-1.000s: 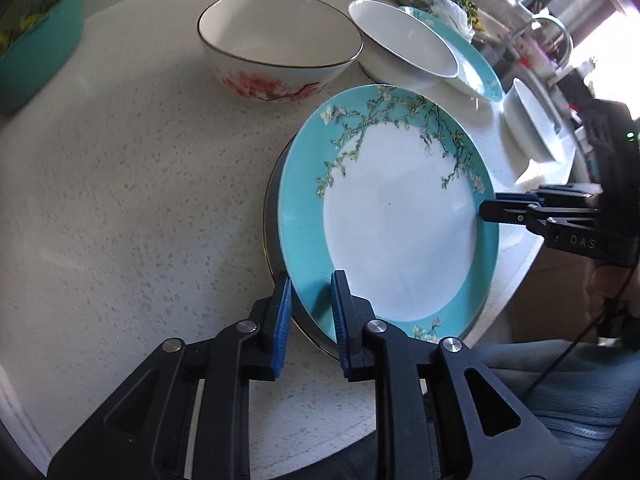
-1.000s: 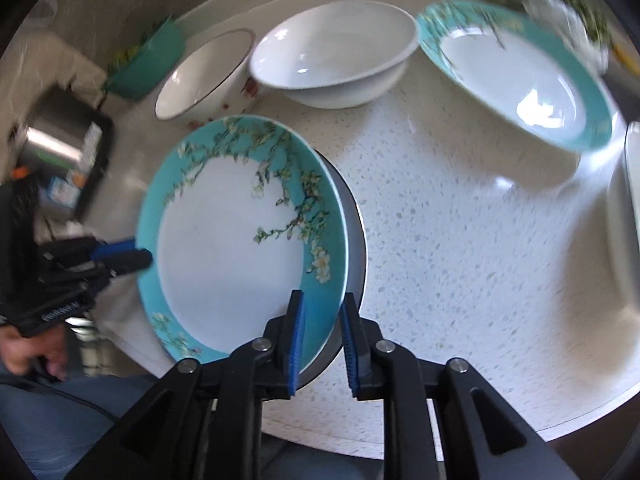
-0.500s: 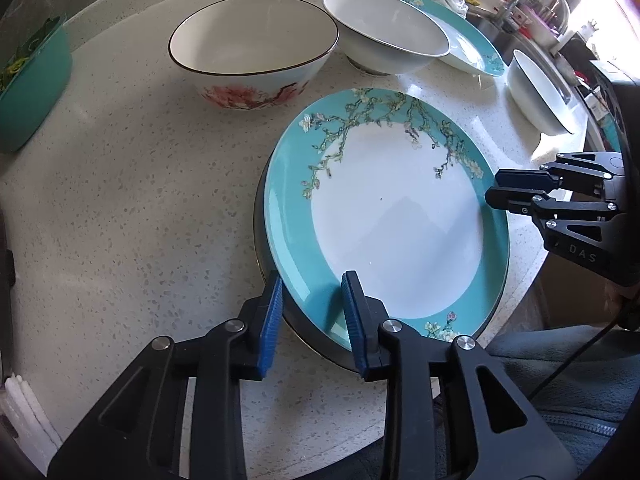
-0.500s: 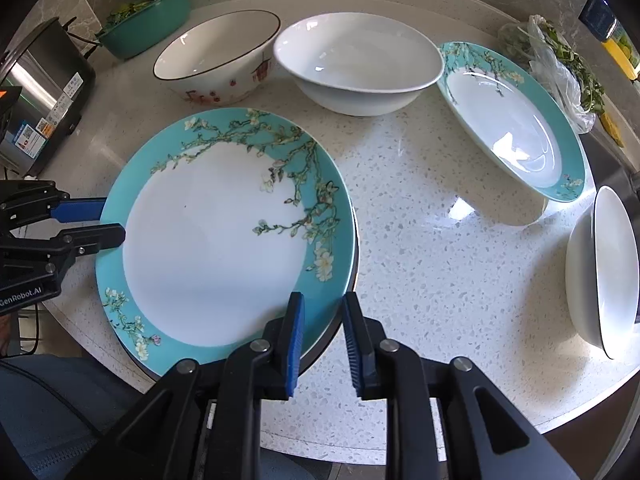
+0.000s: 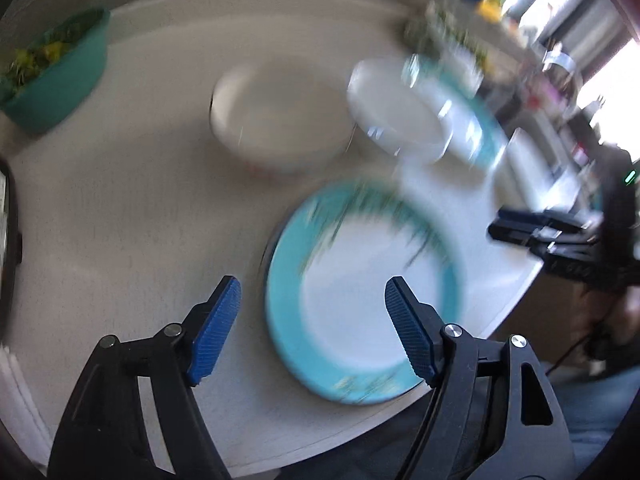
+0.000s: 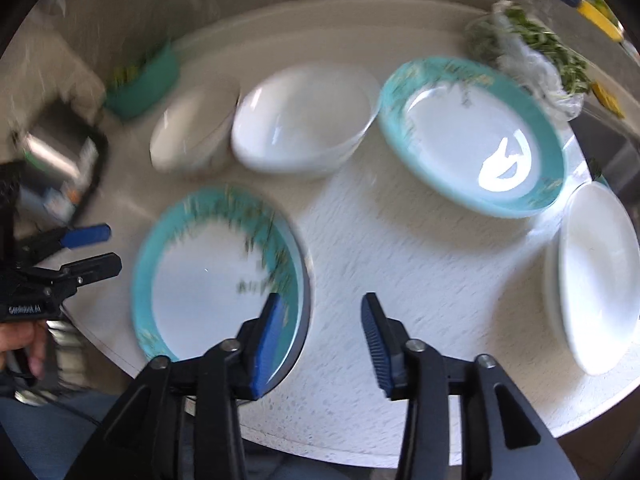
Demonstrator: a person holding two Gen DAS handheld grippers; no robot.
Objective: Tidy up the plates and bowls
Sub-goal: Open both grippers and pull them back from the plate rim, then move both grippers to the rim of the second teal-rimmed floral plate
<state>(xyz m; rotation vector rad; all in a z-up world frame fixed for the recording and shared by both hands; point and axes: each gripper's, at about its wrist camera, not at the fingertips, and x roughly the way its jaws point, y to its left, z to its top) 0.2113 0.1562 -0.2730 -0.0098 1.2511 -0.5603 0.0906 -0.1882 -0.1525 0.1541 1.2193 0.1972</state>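
The round white bench (image 6: 400, 240) fills both views, and on its near left edge sits the turquoise plate (image 6: 208, 280), flat on a darker dish (image 6: 306, 312) whose rim peeks out on the right side. So that one looks stacked and done with.

Far right now, the second turquoise plate (image 6: 472, 136) lies tilted against the white bowl (image 6: 304, 120) at the far middle. Right edge, there's a white dish (image 6: 596, 276), alone. Far left, a cream bowl (image 6: 192, 136) next to the white one, and beyond it a green tub (image 6: 144, 84) of leaves. A bag of greens (image 6: 528, 44) sits at the far right.

And the tools: the left tool (image 5: 312, 324) has just been opening, jaws wide, nothing between the pads, the stacked plate below and beyond them. The right tool (image 6: 320, 340) has just been opening too, about halfway apart, empty, its left pad over the plate's right rim with no sign of pressing on it.

Here's what the next move hangs on: the second turquoise plate lies far and to the right of the stack, on the right tool's side, so that hand looks the nearer one. Its raised rim faces away, its low edge towards us.
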